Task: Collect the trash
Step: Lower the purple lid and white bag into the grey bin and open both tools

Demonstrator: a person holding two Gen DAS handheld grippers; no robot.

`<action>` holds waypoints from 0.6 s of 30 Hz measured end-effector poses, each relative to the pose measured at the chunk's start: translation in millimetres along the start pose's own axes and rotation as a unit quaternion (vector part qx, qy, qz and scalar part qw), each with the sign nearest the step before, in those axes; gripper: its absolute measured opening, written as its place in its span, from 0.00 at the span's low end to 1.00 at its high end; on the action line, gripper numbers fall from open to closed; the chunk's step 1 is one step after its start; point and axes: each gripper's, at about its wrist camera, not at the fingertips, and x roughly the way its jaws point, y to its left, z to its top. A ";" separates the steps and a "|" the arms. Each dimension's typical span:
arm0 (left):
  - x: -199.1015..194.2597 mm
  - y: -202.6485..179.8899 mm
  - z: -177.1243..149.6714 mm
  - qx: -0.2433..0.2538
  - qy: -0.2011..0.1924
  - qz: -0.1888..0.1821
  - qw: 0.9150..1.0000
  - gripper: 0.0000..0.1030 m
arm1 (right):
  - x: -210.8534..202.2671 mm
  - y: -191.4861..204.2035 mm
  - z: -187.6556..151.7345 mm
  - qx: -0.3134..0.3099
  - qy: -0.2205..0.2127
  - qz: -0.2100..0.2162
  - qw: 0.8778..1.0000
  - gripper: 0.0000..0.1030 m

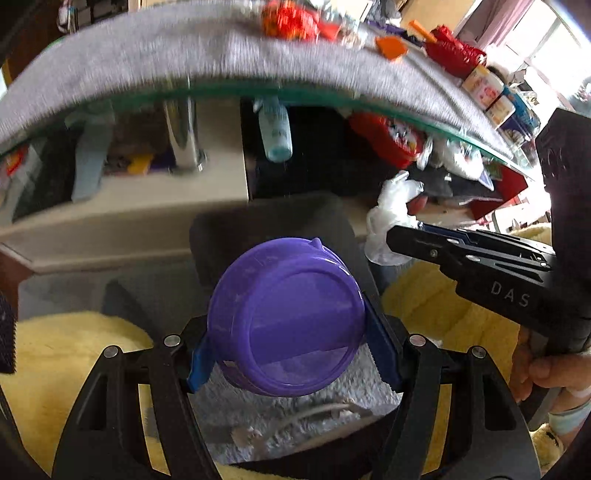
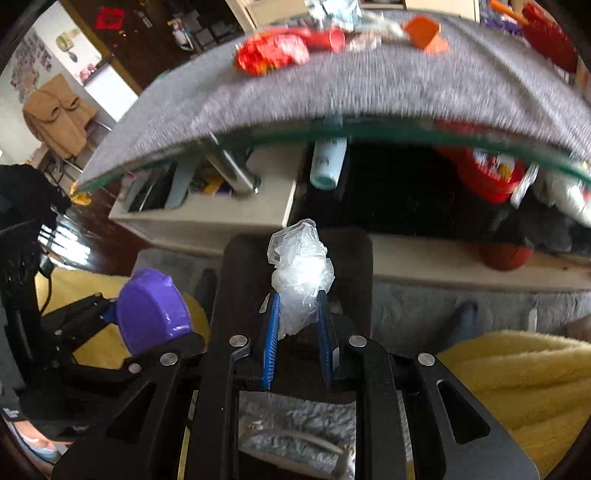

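My left fingers are clamped on the purple cup, its base toward the lens at lower centre, above the dark bin. My right fingers pinch the crumpled clear plastic wrap at frame centre, its bulk protruding past the tips. Only the right view shows the hanging brown coat, upper left. The grey surface carrying blurred red wrappers spans the top.

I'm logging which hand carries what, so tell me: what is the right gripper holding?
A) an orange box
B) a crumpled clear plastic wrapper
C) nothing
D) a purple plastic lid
B: the right gripper is shut on a crumpled clear plastic wrapper between its blue pads, while the purple lid sits in the left gripper.
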 end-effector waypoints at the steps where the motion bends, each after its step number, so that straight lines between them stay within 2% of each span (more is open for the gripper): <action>1: 3.3 0.6 -1.2 -0.001 0.005 -0.001 1.000 0.64 | 3.2 -1.2 -0.5 0.002 0.005 0.000 1.000 0.20; 11: 22.3 2.0 -3.5 -0.002 0.033 -0.005 0.999 0.64 | 18.7 0.7 1.9 0.011 0.029 0.000 1.000 0.23; 13: 23.9 2.7 -2.3 -0.003 0.034 -0.004 0.999 0.65 | 19.6 0.8 3.9 0.013 0.030 0.000 0.999 0.32; 14: 24.0 2.6 -1.8 -0.003 0.035 -0.004 0.999 0.66 | 19.6 0.1 5.0 0.016 0.029 0.000 0.999 0.46; 15: 23.9 2.8 -1.1 -0.003 0.035 -0.003 0.999 0.69 | 19.1 -0.6 5.7 0.017 0.027 0.000 0.999 0.51; 18: 23.0 3.7 -0.3 -0.001 0.030 0.004 1.000 0.79 | 16.5 -3.2 9.3 0.024 0.021 0.001 1.000 0.52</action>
